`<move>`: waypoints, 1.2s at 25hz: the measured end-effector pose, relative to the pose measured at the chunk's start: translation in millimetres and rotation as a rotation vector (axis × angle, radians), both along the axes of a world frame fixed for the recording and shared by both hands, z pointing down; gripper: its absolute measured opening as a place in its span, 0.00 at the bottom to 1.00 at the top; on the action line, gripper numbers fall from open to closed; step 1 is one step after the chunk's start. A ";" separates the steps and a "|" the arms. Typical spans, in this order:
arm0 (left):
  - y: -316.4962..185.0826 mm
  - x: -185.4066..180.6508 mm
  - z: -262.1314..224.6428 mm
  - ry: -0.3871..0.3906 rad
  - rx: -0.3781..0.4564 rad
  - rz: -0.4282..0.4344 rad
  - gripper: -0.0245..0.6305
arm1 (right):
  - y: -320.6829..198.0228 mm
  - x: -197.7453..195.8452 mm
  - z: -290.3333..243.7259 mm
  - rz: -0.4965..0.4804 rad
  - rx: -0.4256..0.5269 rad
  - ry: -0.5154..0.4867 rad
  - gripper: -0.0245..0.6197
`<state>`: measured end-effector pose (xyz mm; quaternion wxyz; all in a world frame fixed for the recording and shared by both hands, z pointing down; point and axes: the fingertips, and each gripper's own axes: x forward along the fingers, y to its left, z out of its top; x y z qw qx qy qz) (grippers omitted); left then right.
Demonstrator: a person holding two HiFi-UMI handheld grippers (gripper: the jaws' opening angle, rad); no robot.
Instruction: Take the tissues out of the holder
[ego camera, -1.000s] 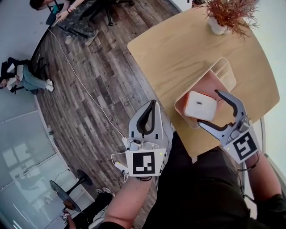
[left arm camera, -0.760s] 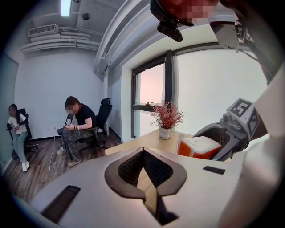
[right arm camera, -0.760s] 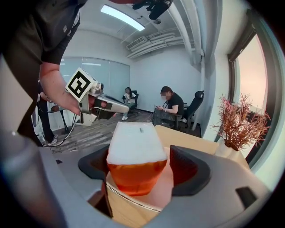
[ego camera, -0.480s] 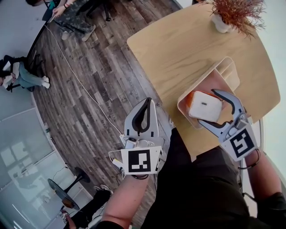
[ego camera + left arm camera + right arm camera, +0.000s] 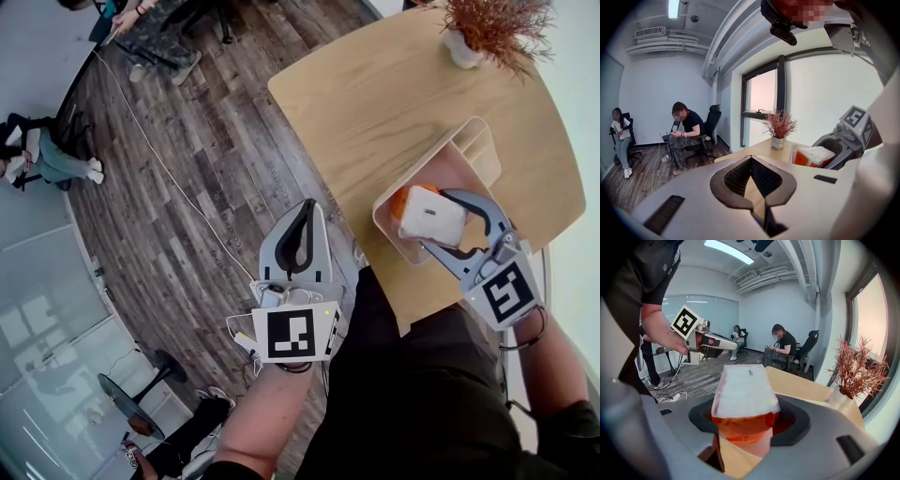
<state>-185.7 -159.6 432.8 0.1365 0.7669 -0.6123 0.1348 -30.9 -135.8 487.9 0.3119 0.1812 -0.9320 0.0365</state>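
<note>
Tissue pack [image 5: 429, 214]: white top, orange sides; stands in the wooden holder [image 5: 473, 141] near the table [image 5: 375, 84] edge.
Right gripper [image 5: 434, 221]: jaws partly apart, closing around the pack.
Left gripper [image 5: 309, 208]: clenched, empty, above the floor.

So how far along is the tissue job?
Nothing is out yet: the white-and-orange tissue pack still sits in the light wooden holder. In hand: the right gripper is closing around it. Left: grip and lift it clear. The left gripper idles shut.
</note>
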 end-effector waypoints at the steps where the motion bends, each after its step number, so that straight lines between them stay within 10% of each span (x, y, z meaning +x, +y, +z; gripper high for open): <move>1: 0.7 -0.5 -1.2 -0.001 0.002 -0.002 0.04 | 0.2 0.6 -0.4 0.003 0.001 0.002 0.47; 30: -2.4 -16.7 -75.9 -0.025 0.133 -0.022 0.04 | 0.8 5.9 -69.8 0.009 0.092 -0.005 0.47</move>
